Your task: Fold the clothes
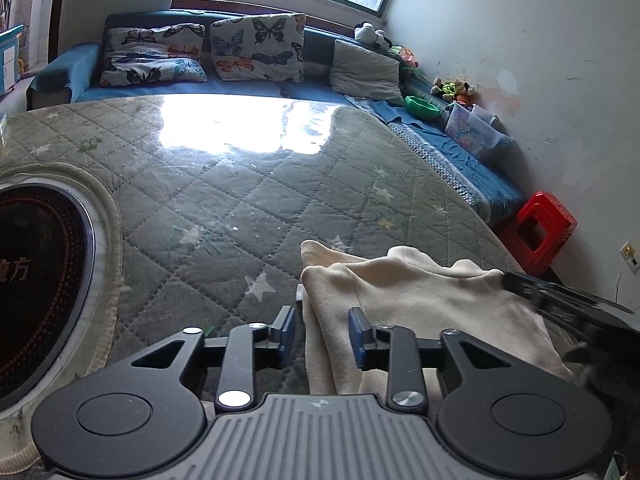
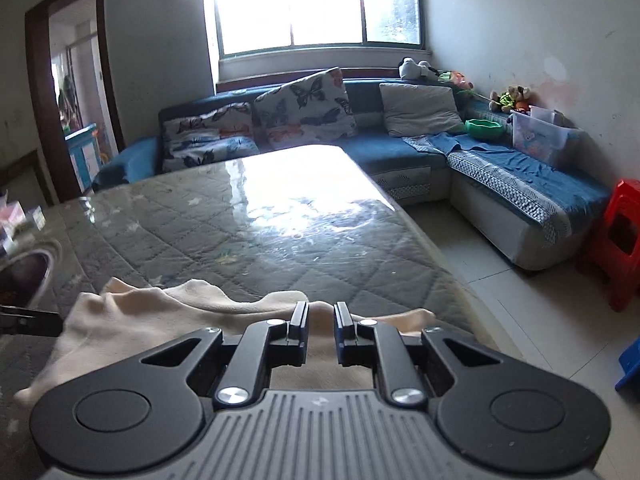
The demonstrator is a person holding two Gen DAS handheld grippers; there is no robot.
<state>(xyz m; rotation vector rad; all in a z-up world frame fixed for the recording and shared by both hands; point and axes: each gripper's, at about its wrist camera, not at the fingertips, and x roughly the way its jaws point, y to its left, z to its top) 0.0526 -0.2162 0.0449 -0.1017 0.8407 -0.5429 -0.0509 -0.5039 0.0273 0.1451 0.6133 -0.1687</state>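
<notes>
Two grippers over one cream garment, crumpled on my quilted surface. My left gripper gapes, fingers straddling its edge; my right gripper sits narrowly parted, holding nothing.

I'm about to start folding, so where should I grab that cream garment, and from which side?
Probably take the cream garment by its raised left edge, coming in low from the near side with the left gripper. That edge is doubled into a thick ridge between its open fingers. The right gripper, also open, could pinch the far hem.
</notes>
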